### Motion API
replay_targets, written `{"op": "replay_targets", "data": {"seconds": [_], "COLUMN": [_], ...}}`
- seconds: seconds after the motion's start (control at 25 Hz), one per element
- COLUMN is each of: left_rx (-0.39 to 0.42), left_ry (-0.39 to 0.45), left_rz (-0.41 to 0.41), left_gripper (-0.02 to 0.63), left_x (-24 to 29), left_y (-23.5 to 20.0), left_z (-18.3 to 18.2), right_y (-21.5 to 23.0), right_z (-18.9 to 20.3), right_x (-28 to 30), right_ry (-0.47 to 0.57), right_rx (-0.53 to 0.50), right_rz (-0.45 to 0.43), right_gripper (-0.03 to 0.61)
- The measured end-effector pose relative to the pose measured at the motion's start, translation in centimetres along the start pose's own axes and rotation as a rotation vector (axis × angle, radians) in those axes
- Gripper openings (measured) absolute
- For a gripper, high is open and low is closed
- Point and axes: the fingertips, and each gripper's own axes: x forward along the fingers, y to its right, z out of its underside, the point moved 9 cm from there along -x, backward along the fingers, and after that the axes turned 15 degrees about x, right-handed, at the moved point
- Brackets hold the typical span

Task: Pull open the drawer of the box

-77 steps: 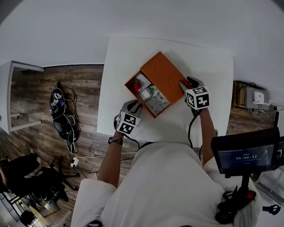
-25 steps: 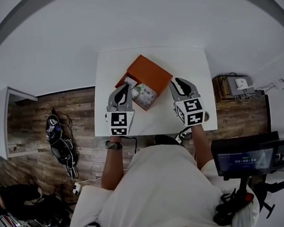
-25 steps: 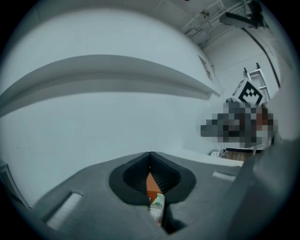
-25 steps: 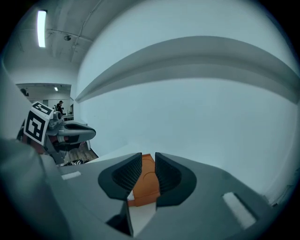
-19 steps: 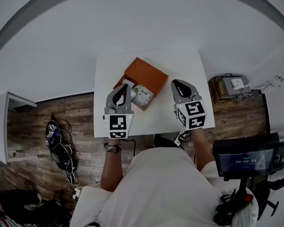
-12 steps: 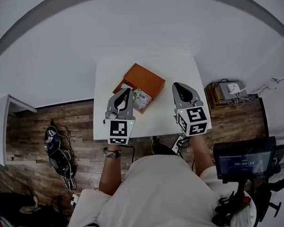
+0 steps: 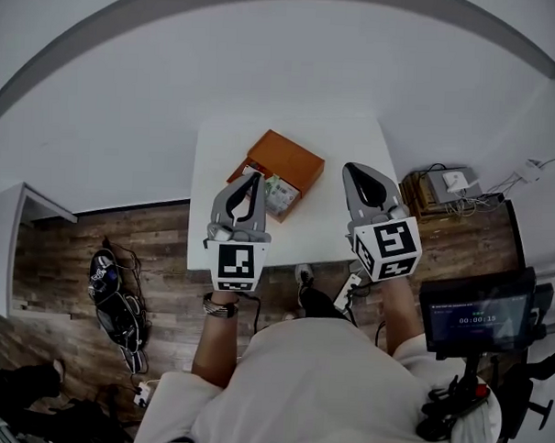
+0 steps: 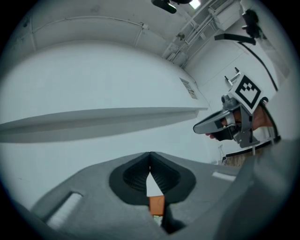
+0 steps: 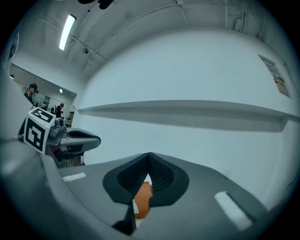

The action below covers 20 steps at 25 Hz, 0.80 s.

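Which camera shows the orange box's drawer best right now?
The head view: it shows the whole orange box on the white table, its drawer pulled out with items inside. The left gripper view and right gripper view each catch only an orange sliver below the shut jaws.

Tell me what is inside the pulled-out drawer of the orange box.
Small white and greenish packets fill the drawer of the orange box; too small to identify. The left gripper covers its left part.
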Motion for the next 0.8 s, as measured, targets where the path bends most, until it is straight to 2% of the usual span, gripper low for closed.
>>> {"op": "replay_targets", "data": {"seconds": [0.48, 0.8], "left_rx": [-0.001, -0.002], "left_ry": [-0.016, -0.014], "left_rz": [-0.003, 0.0], "left_gripper": [0.006, 0.006], "left_x": [-0.18, -0.41], "left_y": [-0.21, 0.07], "left_z": [-0.73, -1.12], "right_y": [0.27, 0.46], "right_z": [-0.78, -0.77], "right_x": [-0.01, -0.26], "right_ry": [0.005, 0.005], "right_rx": [0.046, 0.042], "right_rz": [-0.018, -0.016], "right_gripper": [0.002, 0.002]}}
